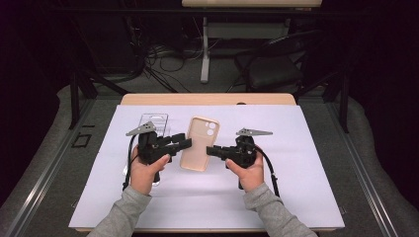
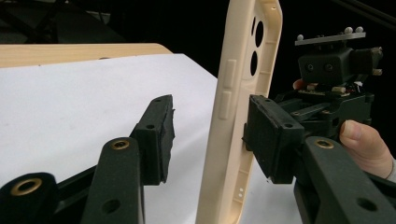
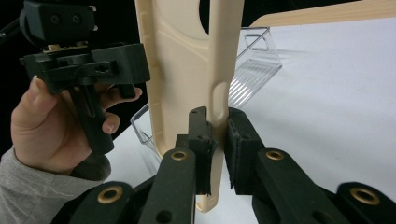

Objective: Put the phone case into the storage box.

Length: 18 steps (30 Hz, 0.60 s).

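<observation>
A beige phone case (image 1: 200, 143) stands on edge between the two grippers, above the white sheet (image 1: 296, 168). My right gripper (image 3: 218, 140) is shut on the case's (image 3: 187, 70) side wall near its lower end, one pad inside and one outside. My left gripper (image 2: 212, 135) is open around the opposite edge of the case (image 2: 243, 93). Its left pad (image 2: 159, 135) stands well clear, and its right pad (image 2: 268, 135) lies close against the case's inner face. In the high view the left gripper (image 1: 185, 140) and right gripper (image 1: 210, 150) face each other across the case.
A clear plastic package tray (image 1: 150, 123) lies on the sheet behind the left hand, and it appears past the case in the right gripper view (image 3: 254, 70). The wooden table edge (image 1: 207, 98) runs along the back. A dark chair (image 1: 274, 69) and cables sit on the floor beyond.
</observation>
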Tool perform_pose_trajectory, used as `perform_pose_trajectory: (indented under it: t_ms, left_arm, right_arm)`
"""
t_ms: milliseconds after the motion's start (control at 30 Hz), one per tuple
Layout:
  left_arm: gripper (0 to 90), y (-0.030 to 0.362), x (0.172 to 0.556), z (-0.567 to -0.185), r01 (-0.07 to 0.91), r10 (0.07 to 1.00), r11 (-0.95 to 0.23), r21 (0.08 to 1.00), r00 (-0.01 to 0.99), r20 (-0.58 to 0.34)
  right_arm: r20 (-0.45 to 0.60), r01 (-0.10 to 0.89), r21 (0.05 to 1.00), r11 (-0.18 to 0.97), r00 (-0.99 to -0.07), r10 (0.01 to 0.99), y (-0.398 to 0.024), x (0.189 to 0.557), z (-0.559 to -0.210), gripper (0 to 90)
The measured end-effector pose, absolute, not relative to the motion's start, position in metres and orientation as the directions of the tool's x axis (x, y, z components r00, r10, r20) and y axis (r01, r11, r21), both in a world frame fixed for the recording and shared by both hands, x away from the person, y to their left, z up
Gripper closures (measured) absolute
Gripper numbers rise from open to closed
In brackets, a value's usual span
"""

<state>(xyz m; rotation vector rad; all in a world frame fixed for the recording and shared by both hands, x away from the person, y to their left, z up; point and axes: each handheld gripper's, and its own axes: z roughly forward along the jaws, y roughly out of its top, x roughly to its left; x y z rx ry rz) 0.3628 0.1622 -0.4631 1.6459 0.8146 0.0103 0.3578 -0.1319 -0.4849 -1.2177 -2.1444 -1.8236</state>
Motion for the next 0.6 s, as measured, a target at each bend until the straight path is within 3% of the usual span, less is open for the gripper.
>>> perform_pose_trajectory:
  t_ms: [600]
  left_arm:
    - [45.1,0.1588,0.3589,-0.4559,0.448,0.56,-0.081,0.89,0.759,-0.331]
  right_arm:
    - [0.471,0.57,0.821,0.003,-0.682,0.56,-0.1339,0.3572,-0.4834,81.6]
